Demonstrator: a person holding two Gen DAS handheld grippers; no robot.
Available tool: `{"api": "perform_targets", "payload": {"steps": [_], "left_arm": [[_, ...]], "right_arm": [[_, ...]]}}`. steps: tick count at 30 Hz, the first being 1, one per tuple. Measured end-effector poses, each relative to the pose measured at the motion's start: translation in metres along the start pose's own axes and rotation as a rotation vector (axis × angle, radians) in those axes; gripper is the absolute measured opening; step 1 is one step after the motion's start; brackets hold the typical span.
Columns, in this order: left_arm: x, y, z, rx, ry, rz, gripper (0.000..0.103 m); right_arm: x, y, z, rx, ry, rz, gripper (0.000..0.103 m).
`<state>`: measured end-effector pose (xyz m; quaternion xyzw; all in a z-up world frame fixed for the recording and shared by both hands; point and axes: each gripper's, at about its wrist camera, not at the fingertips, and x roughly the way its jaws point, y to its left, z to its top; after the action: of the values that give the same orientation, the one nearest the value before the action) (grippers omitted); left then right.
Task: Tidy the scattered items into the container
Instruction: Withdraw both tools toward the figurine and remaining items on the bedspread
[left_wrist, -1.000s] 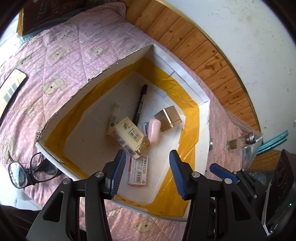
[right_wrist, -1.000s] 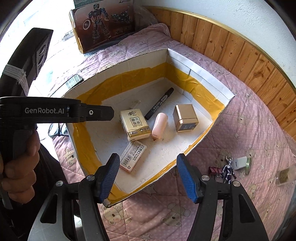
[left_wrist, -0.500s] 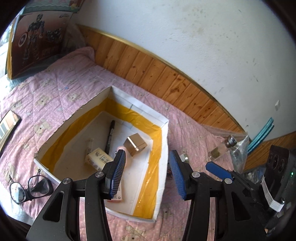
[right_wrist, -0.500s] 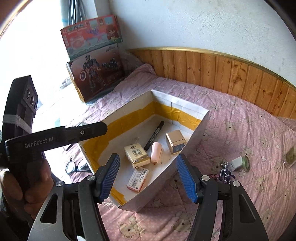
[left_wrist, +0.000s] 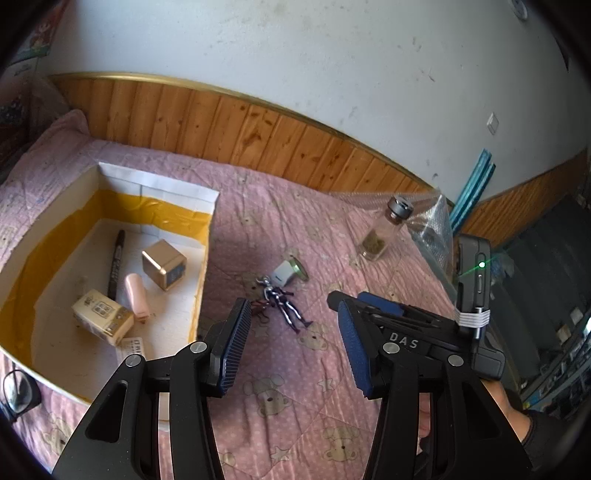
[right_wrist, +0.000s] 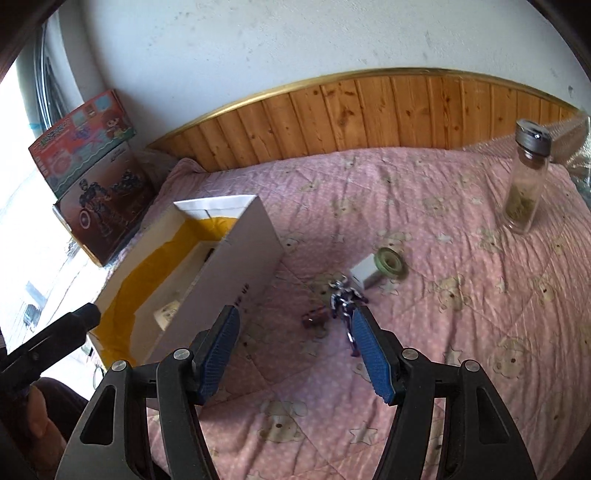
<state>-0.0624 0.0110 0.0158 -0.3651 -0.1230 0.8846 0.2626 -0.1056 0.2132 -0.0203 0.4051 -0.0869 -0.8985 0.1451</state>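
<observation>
A white cardboard box (left_wrist: 207, 236) with yellow tape inside lies on the pink bed at left; it also shows in the right wrist view (right_wrist: 236, 266). It holds a black marker (left_wrist: 116, 258), a gold cube (left_wrist: 164, 264), a pink tube (left_wrist: 135, 295), a cream carton (left_wrist: 101, 321) and a small card. Right of the box lie a silver-purple figurine (left_wrist: 286, 304) (right_wrist: 345, 301), a small dark red item (right_wrist: 314, 317), and a white block with a green ring (left_wrist: 290, 273) (right_wrist: 376, 267). My left gripper (left_wrist: 291, 347) is open and empty. My right gripper (right_wrist: 295, 354) is open and empty, just short of the figurine.
A glass bottle (left_wrist: 384, 229) (right_wrist: 526, 184) stands upright at the far right near bubble wrap (left_wrist: 430, 225). Toy boxes (right_wrist: 88, 177) lean at the bed's left end. Glasses (left_wrist: 16, 393) lie left of the box. A wooden wall panel (right_wrist: 369, 114) runs behind the bed.
Both grippers have pulled back from over the box and swung right, toward the figurine and the white block. Both stay open and empty.
</observation>
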Motion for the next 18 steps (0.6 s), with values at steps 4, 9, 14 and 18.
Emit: {"api": "perform_targets", "payload": {"steps": [4,9,14,18], "left_arm": [[0.034,-0.01,-0.006,0.031,0.072,-0.002,0.052],[0.074,-0.011,-0.009,0.03,0.136,0.022,0.053],[0.115,0.009,-0.007,-0.036,0.182,0.075,0.054],[0.143,0.018,-0.005,-0.064,0.211,0.097,0.054]], "right_arm": [[0.023,-0.018,-0.013,-0.036,0.028,-0.031,0.064],[0.06,-0.021,-0.02,-0.176,0.084,-0.066,0.064],[0.094,-0.023,-0.018,-0.293,0.12,-0.044,0.064],[0.121,-0.025,-0.017,-0.358,0.139,-0.048,0.055]]}}
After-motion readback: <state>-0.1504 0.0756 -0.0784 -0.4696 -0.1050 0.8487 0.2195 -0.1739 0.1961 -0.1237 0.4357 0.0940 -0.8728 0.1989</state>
